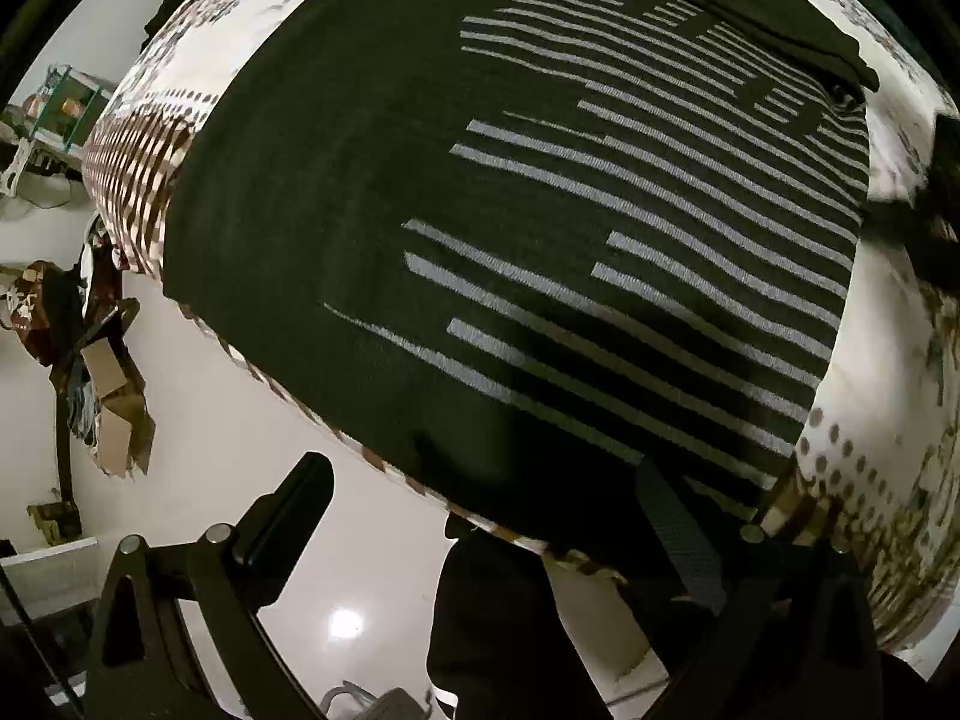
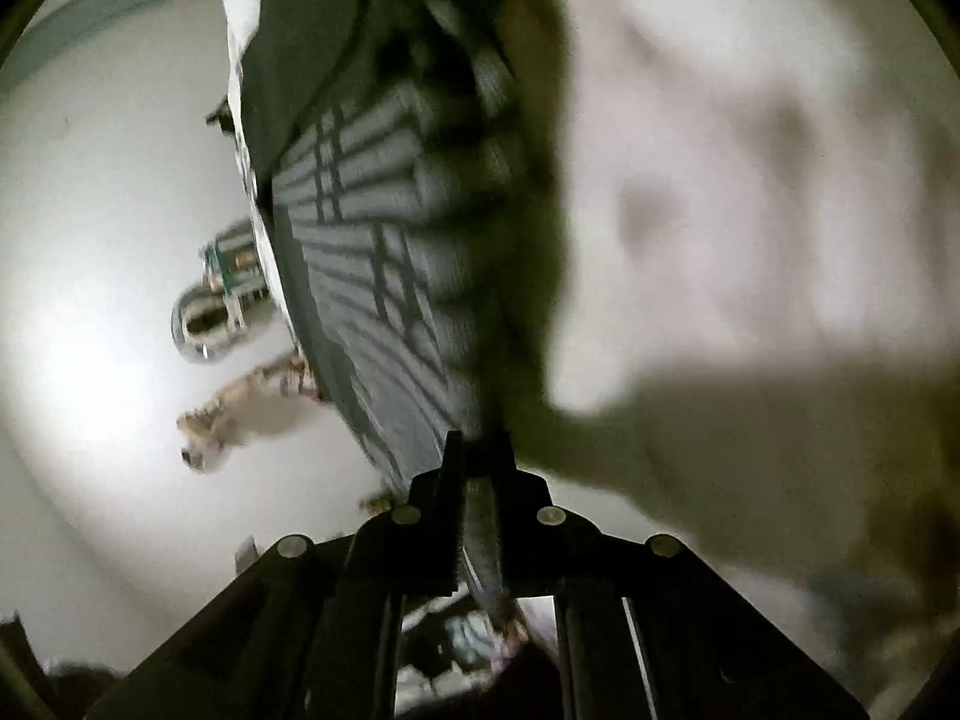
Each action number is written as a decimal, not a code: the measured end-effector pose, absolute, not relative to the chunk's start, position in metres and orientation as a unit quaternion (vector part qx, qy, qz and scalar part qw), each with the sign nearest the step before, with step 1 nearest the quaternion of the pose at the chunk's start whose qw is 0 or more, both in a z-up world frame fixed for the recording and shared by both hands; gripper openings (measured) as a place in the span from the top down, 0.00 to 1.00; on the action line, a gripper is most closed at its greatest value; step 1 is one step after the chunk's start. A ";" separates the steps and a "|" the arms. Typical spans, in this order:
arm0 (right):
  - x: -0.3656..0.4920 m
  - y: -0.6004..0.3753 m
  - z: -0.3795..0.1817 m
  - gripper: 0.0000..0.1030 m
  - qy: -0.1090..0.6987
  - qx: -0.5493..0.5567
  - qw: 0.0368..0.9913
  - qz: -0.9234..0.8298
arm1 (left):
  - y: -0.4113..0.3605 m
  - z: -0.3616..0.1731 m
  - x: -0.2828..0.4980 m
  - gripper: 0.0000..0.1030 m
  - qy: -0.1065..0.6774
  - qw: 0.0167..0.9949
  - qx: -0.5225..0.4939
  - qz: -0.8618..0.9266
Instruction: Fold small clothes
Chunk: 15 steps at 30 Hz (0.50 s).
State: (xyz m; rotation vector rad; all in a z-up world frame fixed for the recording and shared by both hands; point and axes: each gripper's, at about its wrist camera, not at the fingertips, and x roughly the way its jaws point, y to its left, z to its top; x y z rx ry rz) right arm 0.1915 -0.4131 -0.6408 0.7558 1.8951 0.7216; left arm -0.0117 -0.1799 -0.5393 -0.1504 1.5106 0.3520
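A black garment with grey stripes (image 1: 540, 228) lies spread flat on a patterned cloth-covered surface (image 1: 150, 138). My left gripper (image 1: 480, 480) is open, its jaws wide apart at the garment's near edge, one finger (image 1: 288, 516) over the floor and the other finger (image 1: 678, 528) over the garment. In the blurred right wrist view, my right gripper (image 2: 480, 444) is shut on an edge of the garment (image 2: 372, 276), with fabric pinched between its fingers.
The white glossy floor (image 1: 240, 432) lies beyond the surface's edge. Cardboard and clutter (image 1: 108, 396) stand at the left, with a shelf (image 1: 60, 108) farther back. A round metal container (image 2: 204, 324) stands on the floor in the right wrist view.
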 end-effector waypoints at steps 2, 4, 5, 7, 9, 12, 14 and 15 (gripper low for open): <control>0.187 -0.415 -0.643 0.91 0.771 0.301 0.486 0.282 | -0.177 -0.541 -0.012 0.00 0.682 0.711 -0.069 0.158; 0.190 -0.416 -0.648 0.72 0.758 0.317 0.495 0.284 | -0.176 -0.543 -0.012 0.00 0.683 0.710 -0.067 0.158; 0.194 -0.408 -0.654 0.59 0.749 0.326 0.499 0.290 | -0.176 -0.543 -0.011 0.00 0.683 0.710 -0.067 0.158; 0.199 -0.392 -0.663 0.57 0.741 0.339 0.498 0.296 | -0.176 -0.544 -0.010 0.00 0.683 0.711 -0.065 0.157; 0.196 -0.383 -0.665 0.76 0.736 0.350 0.496 0.300 | -0.177 -0.545 -0.009 0.00 0.684 0.711 -0.061 0.153; 0.181 -0.386 -0.661 0.94 0.759 0.337 0.477 0.289 | -0.183 -0.542 -0.008 0.00 0.681 0.716 -0.048 0.144; 0.163 -0.390 -0.659 0.96 0.795 0.269 0.466 0.280 | -0.188 -0.539 -0.007 0.00 0.678 0.723 -0.031 0.133; 0.157 -0.396 -0.661 0.96 0.801 0.278 0.453 0.275 | -0.195 -0.538 -0.006 0.00 0.675 0.727 -0.016 0.123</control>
